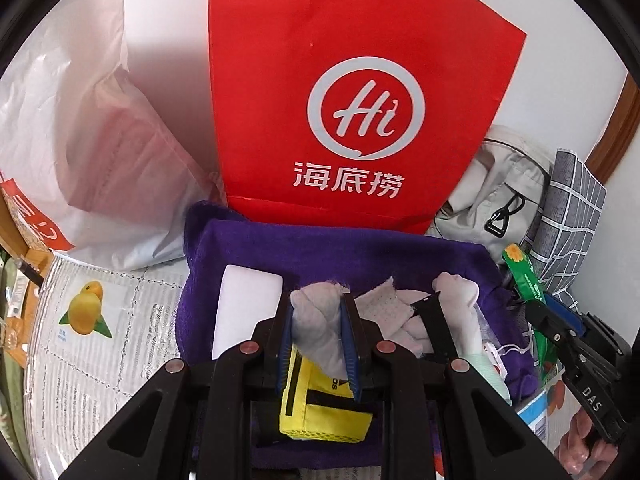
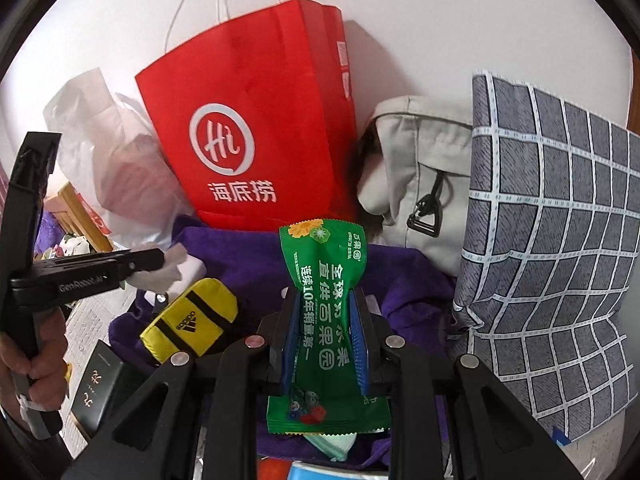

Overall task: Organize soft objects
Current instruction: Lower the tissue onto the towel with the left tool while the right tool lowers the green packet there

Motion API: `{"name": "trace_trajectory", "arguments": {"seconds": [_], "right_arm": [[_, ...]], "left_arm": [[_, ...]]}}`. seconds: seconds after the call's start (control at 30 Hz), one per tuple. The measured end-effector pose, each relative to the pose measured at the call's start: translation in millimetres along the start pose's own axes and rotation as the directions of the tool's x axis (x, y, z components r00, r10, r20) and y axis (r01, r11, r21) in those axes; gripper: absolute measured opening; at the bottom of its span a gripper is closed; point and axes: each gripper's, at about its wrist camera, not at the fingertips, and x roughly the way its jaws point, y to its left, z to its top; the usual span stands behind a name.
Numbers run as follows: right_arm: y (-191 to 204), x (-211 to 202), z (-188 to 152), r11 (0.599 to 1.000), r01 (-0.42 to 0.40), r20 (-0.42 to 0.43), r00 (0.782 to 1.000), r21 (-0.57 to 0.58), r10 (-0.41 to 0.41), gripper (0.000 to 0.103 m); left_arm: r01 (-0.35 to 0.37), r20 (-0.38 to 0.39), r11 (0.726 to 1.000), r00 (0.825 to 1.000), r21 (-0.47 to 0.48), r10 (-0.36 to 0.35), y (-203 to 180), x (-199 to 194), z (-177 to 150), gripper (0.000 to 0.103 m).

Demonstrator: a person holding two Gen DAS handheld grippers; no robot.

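Right wrist view is filled at its right side by a grey checked pillow [image 2: 560, 248], leaning upright beside a beige jacket [image 2: 420, 172]. Left of the jacket a red paper bag [image 2: 248, 120] stands against the white wall, with a translucent plastic bag [image 2: 116, 168] slumped at its left. A purple towel [image 2: 240, 256] is spread below them, at the foot of the red bag.

On that towel lies a yellow pouch [image 2: 192, 320] with black stripes, just left of the right claw [image 2: 326, 320]. The right claw is pinching a green snack packet [image 2: 324, 280] between its blue pads; the packet stands upright, its top sticking out above the fingertips and its bottom edge hanging below them.

Left wrist view shows the same purple towel [image 1: 360, 248] with the red paper bag [image 1: 340, 92] right behind it. The left claw [image 1: 318, 320] is pinching a pale grey sock [image 1: 316, 320]; the sock's bunched end pokes out past the fingertips and its other end droops onto the yellow pouch [image 1: 320, 412] directly beneath the claw. Just right of the claw more pale socks [image 1: 452, 292] lie in a loose heap on the towel. A white flat item [image 1: 248, 304] lies on the towel just left of the claw. At the far right the green snack packet [image 1: 528, 280] shows, held in the right claw [image 1: 536, 312].
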Motion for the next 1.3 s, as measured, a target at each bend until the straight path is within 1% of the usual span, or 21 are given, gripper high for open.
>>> {"name": "trace_trajectory", "arguments": {"seconds": [0.2, 0.5, 0.6, 0.87, 0.9, 0.93, 1.03, 1.1, 1.17, 1.3], "right_arm": [[-12.1, 11.4, -2.3, 1.000, 0.025, -0.033, 0.999, 0.008, -0.025, 0.024], [-26.1, 34.4, -10.4, 0.999, 0.016, -0.102, 0.995, 0.044, -0.011, 0.024], [-28.3, 43.1, -14.3, 0.999, 0.007, -0.142, 0.990, 0.054, 0.001, 0.024], [-27.8, 60.0, -21.5, 0.998, 0.022, -0.214, 0.977, 0.053, -0.010, 0.025], [-28.2, 60.5, -22.1, 0.998, 0.024, -0.218, 0.976, 0.054, -0.012, 0.026], [-28.5, 60.8, -22.3, 0.998, 0.026, -0.223, 0.975, 0.052, -0.014, 0.030], [-28.0, 59.6, -21.9, 0.998, 0.034, -0.229, 0.973, 0.045, -0.023, 0.032], [-28.0, 53.7, -20.2, 0.998, 0.029, -0.213, 0.977, 0.049, -0.018, 0.034], [-26.1, 46.6, -17.0, 0.999, 0.025, -0.194, 0.981, 0.042, -0.017, 0.044], [-20.3, 27.8, -10.9, 0.999, 0.032, -0.137, 0.990, 0.019, -0.029, 0.050]], "left_arm": [[0.005, -0.025, 1.000, 1.000, -0.010, -0.006, 7.0, 11.4, 1.2, 0.021], [0.006, -0.045, 0.999, 0.999, -0.041, -0.007, 19.4, 20.1, 2.4, 0.021], [0.006, -0.055, 0.999, 0.998, -0.043, -0.008, 20.3, 23.0, 1.3, 0.021], [0.015, -0.071, 0.998, 0.997, -0.055, -0.019, 23.0, 28.0, -1.5, 0.022], [0.018, -0.072, 0.998, 0.997, -0.056, -0.022, 23.1, 28.5, -1.8, 0.022], [0.021, -0.074, 0.998, 0.997, -0.054, -0.025, 23.1, 28.7, -2.1, 0.022], [0.023, -0.079, 0.998, 0.996, -0.052, -0.027, 23.2, 29.1, -3.1, 0.022], [0.022, -0.085, 0.999, 0.996, -0.049, -0.026, 23.1, 30.4, -3.6, 0.022], [0.021, -0.095, 0.999, 0.995, -0.047, -0.025, 22.9, 32.6, -4.2, 0.022], [0.021, -0.119, 0.999, 0.993, -0.049, -0.026, 21.9, 39.5, -6.4, 0.022]]}}
